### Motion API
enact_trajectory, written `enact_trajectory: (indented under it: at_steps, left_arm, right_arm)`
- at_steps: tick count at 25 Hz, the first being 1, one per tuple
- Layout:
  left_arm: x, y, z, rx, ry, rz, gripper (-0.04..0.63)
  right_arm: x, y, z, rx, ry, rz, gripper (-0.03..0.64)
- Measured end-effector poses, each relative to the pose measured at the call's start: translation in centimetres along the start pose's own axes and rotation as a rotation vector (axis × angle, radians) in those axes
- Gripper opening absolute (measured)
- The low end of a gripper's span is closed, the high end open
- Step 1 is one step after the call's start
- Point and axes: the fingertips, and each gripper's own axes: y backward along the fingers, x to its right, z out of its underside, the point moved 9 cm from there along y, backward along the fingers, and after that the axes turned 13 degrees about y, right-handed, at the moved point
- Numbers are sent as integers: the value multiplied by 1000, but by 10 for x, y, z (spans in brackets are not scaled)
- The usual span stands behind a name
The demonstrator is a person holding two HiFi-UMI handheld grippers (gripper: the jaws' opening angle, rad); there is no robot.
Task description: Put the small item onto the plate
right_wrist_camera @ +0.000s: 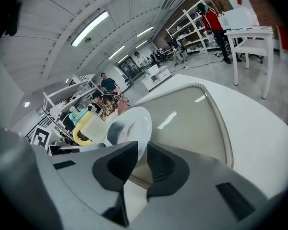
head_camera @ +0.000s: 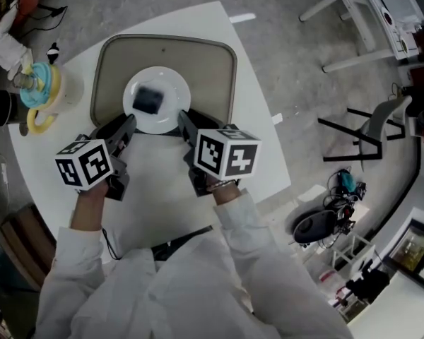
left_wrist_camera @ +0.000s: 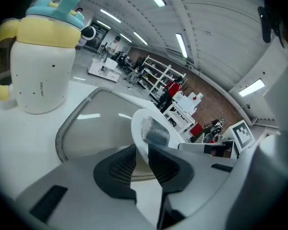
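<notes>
- The small item (head_camera: 148,101), dark and squarish, lies on the plate (head_camera: 173,83), a little toward 9 o'clock of its centre; judged from this, the placing asked for is already done
- The plate is white and round and lies over the 6 o'clock half of a beige tray (head_camera: 222,58) with rounded corners; whether it rests on the tray or is lifted just clear I cannot tell
- The left gripper (head_camera: 131,124) is clamped on the plate's rim at about 7 o'clock, its pads narrow with the thin edge between them
- The right gripper (head_camera: 183,121) pinches the rim at about 5 o'clock in the same way, so both tools carry or steady the plate, not the item
- What seems left is only to settle the plate and let go of it
- The tray sits on a white table (head_camera: 162,189); at the tray's 9 o'clock stands a white cup (head_camera: 39,94) with a yellow handle and a teal lid
- Beyond the table is grey concrete floor (head_camera: 283,34), with a white frame (head_camera: 367,20) at 1 o'clock and a black chair frame (head_camera: 360,136) at 3 o'clock
</notes>
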Motion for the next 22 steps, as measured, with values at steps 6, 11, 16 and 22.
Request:
enact_trajectory:
  at_steps: [6, 11, 16, 22]
  left_arm:
    - [-3, -20, -24, -6, -13, -20, 69]
    - [-3, -34, -36, -32, -50, -42, 69]
    - [0, -44, -36, -46, -52, -88, 74]
    - [1, -47, -38, -71, -59, -147, 74]
  right_arm:
    - [14, -21, -22, -28, 12, -11, 67]
    - [21, -31, -31, -54, 18, -3, 68]
    - [30, -40, -33, -99, 18, 11, 67]
    - [26, -45, -34, -137, 47, 64, 69]
